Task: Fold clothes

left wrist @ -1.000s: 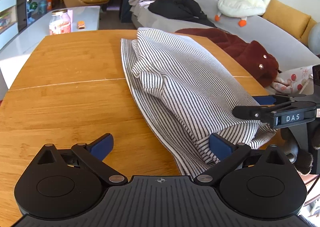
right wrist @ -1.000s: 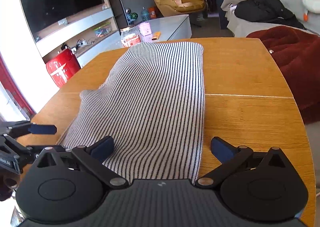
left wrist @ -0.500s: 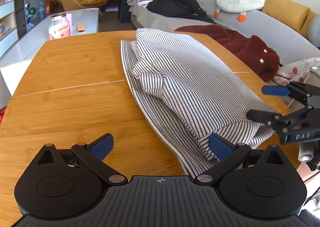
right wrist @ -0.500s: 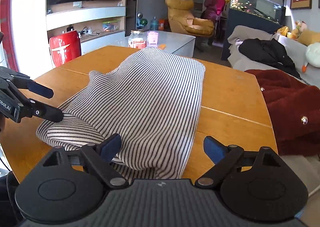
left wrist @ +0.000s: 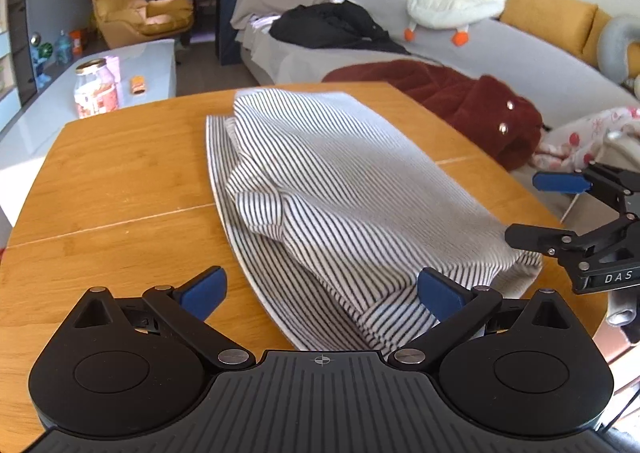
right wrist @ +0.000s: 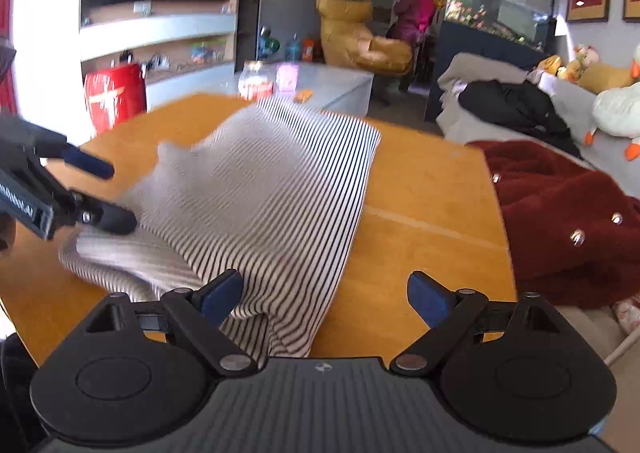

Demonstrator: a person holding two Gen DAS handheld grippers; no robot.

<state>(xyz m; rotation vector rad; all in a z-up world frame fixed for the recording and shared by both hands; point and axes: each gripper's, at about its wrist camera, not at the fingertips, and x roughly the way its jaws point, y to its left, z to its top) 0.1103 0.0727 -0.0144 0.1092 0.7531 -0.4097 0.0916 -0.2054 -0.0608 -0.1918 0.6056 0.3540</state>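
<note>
A black-and-white striped garment (left wrist: 340, 189) lies bunched and partly folded on the wooden table (left wrist: 120, 173). My left gripper (left wrist: 320, 289) is open just above the table, and the garment's near edge lies between its blue pads without being pinched. At the cloth's near right corner my right gripper (left wrist: 536, 209) is open and rolled so one finger is above the other. In the right wrist view the garment (right wrist: 272, 193) fills the table (right wrist: 424, 193). There my right gripper (right wrist: 324, 293) is open over its near corner. The left gripper (right wrist: 108, 191) is open at the cloth's left edge.
A dark red fleece coat (left wrist: 460, 105) hangs over the sofa against the table's right side. A black jacket (left wrist: 328, 27) and a plush goose (left wrist: 456, 1) lie further back. A jar (left wrist: 96, 87) stands on the low white table. A person (right wrist: 412, 13) stands by the yellow armchair.
My right gripper has drawn back off the garment's near corner toward the table edge and rolled onto its side. The left gripper shifted slightly. The garment stays on the table.
</note>
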